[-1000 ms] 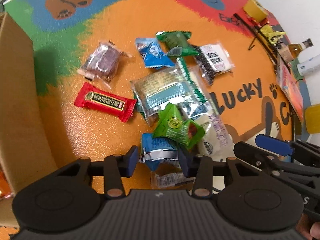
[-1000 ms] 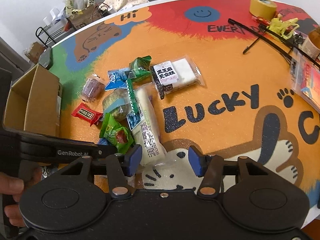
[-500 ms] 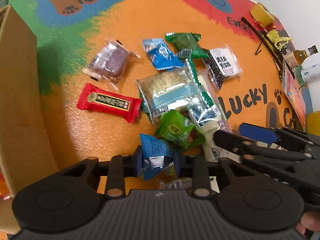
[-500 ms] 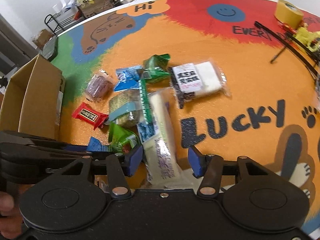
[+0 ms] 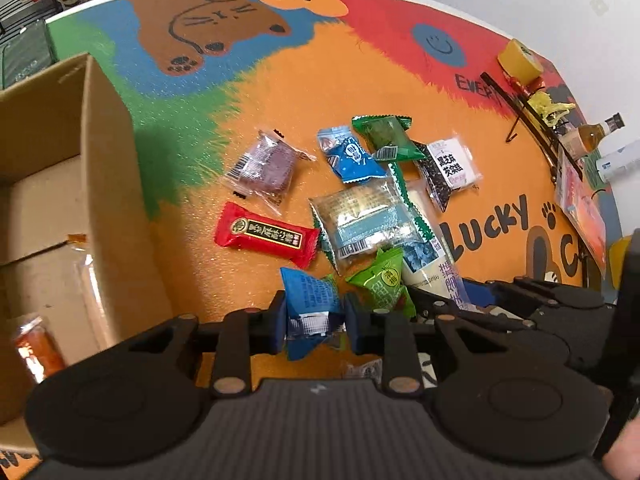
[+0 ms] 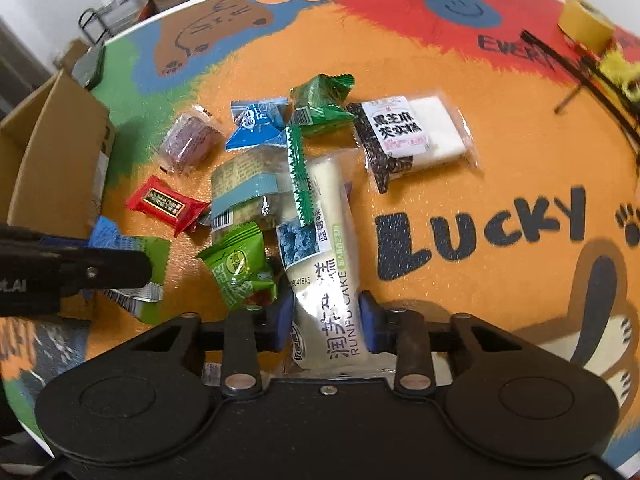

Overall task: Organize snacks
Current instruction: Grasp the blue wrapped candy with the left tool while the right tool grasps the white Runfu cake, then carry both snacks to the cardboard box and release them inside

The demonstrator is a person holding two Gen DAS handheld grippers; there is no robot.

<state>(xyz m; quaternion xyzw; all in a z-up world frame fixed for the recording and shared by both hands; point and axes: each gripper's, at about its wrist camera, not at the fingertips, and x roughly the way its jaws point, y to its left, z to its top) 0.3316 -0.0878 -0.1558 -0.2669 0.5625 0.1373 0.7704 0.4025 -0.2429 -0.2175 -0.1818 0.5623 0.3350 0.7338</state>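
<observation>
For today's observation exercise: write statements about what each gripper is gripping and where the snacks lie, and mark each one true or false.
1. The left gripper is shut on the blue packet. True.
2. The right gripper holds the red candy bar. False: it is closing around the long white cake.
3. The cardboard box holds no snacks. False: an orange packet lies inside.
4. The yellow tape roll lies far from the snacks. True.

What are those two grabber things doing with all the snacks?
A person is sorting snacks. The left gripper has pinched a blue snack packet, and the right gripper is closed around a long white cake packet. The other snacks lie on the colourful table, with a cardboard box waiting nearby.
</observation>
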